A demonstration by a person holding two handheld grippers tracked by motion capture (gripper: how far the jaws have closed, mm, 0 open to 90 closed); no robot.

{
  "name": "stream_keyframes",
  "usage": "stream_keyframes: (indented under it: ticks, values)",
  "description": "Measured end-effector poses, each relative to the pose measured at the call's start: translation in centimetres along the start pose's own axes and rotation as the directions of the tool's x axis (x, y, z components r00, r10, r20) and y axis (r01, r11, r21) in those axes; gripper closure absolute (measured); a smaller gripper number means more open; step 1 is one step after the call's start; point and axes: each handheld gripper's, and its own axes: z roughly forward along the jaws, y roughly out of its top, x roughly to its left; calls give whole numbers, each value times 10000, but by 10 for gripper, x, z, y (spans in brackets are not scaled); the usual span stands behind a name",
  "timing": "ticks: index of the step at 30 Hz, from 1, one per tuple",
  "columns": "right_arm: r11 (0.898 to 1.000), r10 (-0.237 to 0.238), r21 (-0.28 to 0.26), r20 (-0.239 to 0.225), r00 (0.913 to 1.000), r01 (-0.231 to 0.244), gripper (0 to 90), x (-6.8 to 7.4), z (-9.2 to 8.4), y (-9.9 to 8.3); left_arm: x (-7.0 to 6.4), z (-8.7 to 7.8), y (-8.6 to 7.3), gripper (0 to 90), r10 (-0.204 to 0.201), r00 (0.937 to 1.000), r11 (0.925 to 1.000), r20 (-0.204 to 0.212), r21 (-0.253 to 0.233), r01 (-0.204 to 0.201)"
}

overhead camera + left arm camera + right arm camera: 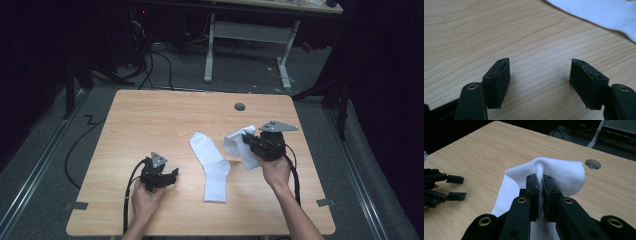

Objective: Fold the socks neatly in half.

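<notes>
Two white socks are on the wooden table (150,115). One sock (212,167) lies flat in the middle, its edge also at the top of the left gripper view (599,12). The other sock (239,142) (559,170) is lifted off the table at the right, pinched between the jaws of my right gripper (255,145) (540,192), which is shut on its fabric. My left gripper (172,176) (540,80) rests low over bare wood at the front left, jaws wide apart with nothing between them. It also appears at the left edge of the right gripper view (456,186).
A round grey cable hole (240,106) (593,164) sits near the table's far edge. Beyond the table stand a white desk frame (250,35) and cables on the dark floor. Cables trail from both grippers over the front edge.
</notes>
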Motion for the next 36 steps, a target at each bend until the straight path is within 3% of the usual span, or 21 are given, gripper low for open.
stream_keyframes:
  ticks: [18, 22, 29, 36]
  values:
    - [9998, 178, -15, -815, 9965, -179, 846, 27, 44, 30, -1, 1, 1, 294, 128, 9999, 9999, 16, 88, -128]
    - [9998, 82, 204, -785, 9969, -66, 846, 32, 57, 35, -1, 1, 1, 290, 127, 9999, 9999, 11, 90, -127]
    - [9993, 314, 224, -681, 9972, -300, 844, 37, 81, 43, -1, 1, 1, 290, 114, 9999, 9999, 8, 76, -114]
    - [9978, 499, 472, -602, 9969, -470, 844, 33, 101, 53, -1, 1, 1, 290, 112, 9999, 9999, 8, 82, -112]
